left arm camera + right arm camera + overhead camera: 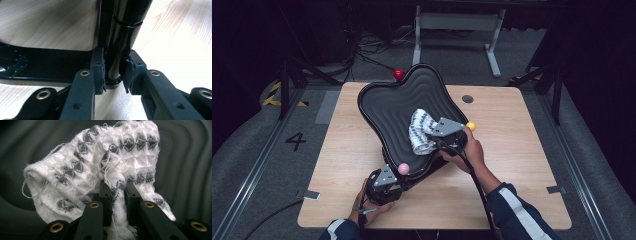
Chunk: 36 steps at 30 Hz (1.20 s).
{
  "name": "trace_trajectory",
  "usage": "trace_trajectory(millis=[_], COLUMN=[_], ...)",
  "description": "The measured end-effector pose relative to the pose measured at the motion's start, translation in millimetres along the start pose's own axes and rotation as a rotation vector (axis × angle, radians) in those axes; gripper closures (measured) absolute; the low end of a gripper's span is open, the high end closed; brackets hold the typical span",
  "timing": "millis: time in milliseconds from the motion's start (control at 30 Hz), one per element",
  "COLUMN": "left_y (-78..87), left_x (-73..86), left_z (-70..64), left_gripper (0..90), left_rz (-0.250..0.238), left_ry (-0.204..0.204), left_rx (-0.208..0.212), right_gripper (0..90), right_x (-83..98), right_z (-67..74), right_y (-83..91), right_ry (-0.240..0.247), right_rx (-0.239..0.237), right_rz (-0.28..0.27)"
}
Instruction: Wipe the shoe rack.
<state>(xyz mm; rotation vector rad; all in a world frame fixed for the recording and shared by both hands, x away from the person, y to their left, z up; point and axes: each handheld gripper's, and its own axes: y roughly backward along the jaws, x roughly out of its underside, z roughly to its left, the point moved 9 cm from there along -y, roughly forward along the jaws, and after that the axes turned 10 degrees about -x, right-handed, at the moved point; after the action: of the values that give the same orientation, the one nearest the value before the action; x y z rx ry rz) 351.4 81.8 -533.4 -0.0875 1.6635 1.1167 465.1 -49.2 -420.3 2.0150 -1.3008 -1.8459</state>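
— Sock (105, 167), white with a grey diamond knit, pinched in the right gripper (438, 133). Clamped tight on a fold of it, fabric bunched over and around both pads (106, 195).

— And relative to that gripper?

— Draped just past the jaw tips, hanging to the left of them in the right gripper view, open cuff sagging down at the far left. Resting against the rippled black tray (387, 107) right behind it (touching or merely close, hard to say from here).

— Tray position?

— Tilted up on edge, far rim raised toward the red ball (398, 74), near edge down by the left gripper (384, 184). Ribbed face turned toward the right gripper.

— Left gripper, then?

— Closed on a glossy black post (117, 50) under the tray. Seen clearly in the left gripper view: post standing upright between the two pads (98, 72), pressed on both sides, its foot on the wooden table (175, 37) just ahead of the jaws. Black base strip (45, 65) running off to the left of those jaws.

— Anything else near either gripper?

— Pink ball (403, 168) sitting just above the left gripper at the tray's near edge. Yellow ball (471, 126) just beside the right gripper, at its right. Right hand (467, 150) wrapped behind that gripper, cable trailing back along the sleeve.

— Grippers far apart?

— Well apart, tray between them.
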Motion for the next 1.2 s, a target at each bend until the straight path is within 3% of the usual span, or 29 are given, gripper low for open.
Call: trace_trajectory(millis=[233, 367, 433, 633, 767, 867, 1067, 1200], left_y=[-0.2, -0.7, -1.1, -2.3, -3.6, -4.9, -5.2, -5.5], left_x=[-0.2, -0.5, -0.8, -1.7, -2.6, -3.9, -3.9, -4.1], left_z=[0.1, 0.3, -0.7, -3.0, -3.9, -5.1, -6.4, -6.4], left_gripper=[72.2, 72.1, 72.2, 72.3, 72.3, 72.3, 72.3, 72.2], left_rz=[0.001, -0.003, -0.003, 0.001, 0.0, -0.002, 0.006, 0.004], left_ry=[-0.009, -0.011, -0.003, -0.001, 0.004, -0.002, 0.01, 0.013], left_rx=[-0.005, -0.012, -0.013, -0.015, -0.017, -0.021, -0.038, -0.036], right_gripper=[80.1, 79.9, 80.0, 80.3, 80.4, 80.4, 80.2, 80.0], right_x=[22.2, 38.9, 46.8, 49.9, 49.1, 46.3, 32.0, 19.6], right_z=[-25.3, -43.2, -50.8, -51.6, -44.1, -35.6, -9.3, 10.9], right_y=[10.5, 18.9, 23.5, 24.2, 23.9, 21.8, 15.6, 15.8], right_ry=[-0.068, -0.088, -0.121, -0.099, -0.136, -0.131, -0.064, -0.033], right_rx=[0.061, 0.137, 0.138, 0.16, 0.096, 0.068, 0.028, -0.038], right_rz=[0.034, 0.073, 0.078, 0.086, 0.034, 0.031, 0.006, -0.033])
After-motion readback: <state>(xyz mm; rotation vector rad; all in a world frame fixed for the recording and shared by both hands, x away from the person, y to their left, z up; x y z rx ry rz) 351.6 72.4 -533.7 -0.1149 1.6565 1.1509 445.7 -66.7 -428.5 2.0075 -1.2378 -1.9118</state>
